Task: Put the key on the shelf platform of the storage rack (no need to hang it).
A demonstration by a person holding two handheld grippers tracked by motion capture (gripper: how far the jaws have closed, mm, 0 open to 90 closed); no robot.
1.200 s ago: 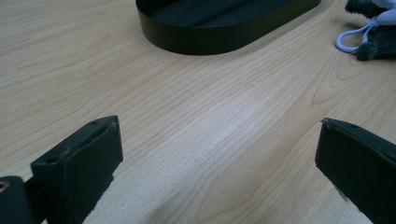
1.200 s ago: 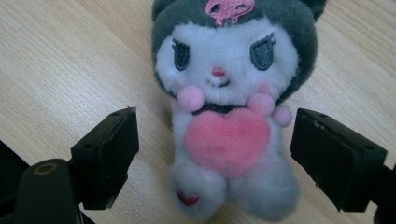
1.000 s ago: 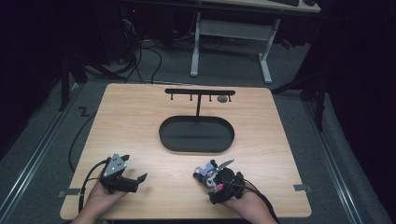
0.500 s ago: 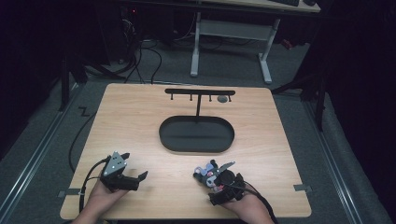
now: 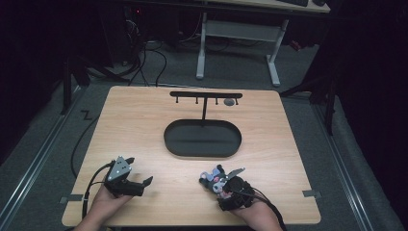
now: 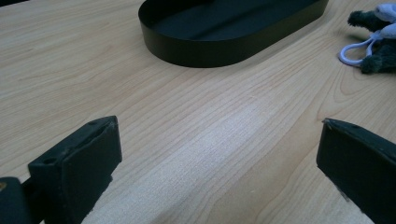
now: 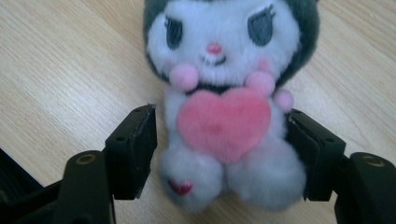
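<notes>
We are clenching the right tool (image 7: 219, 154) on the plush toy (image 7: 229, 93), jaws just closing; soft stuffing may slip. Left tool (image 6: 219, 163) released.

Left gripper (image 6: 219, 163) jaws wide apart over bare table (image 6: 210, 135), black tray (image 6: 224, 44) ahead, plush toy (image 6: 376, 42) far beyond the right jaw.

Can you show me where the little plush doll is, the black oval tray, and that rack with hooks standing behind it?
plush doll (image 7: 224, 116): right gripper view, on its pink heart.
black oval tray (image 5: 202, 151): high view, on its near rim.
hook rack (image 5: 206, 95): high view, on its top bar.
</notes>
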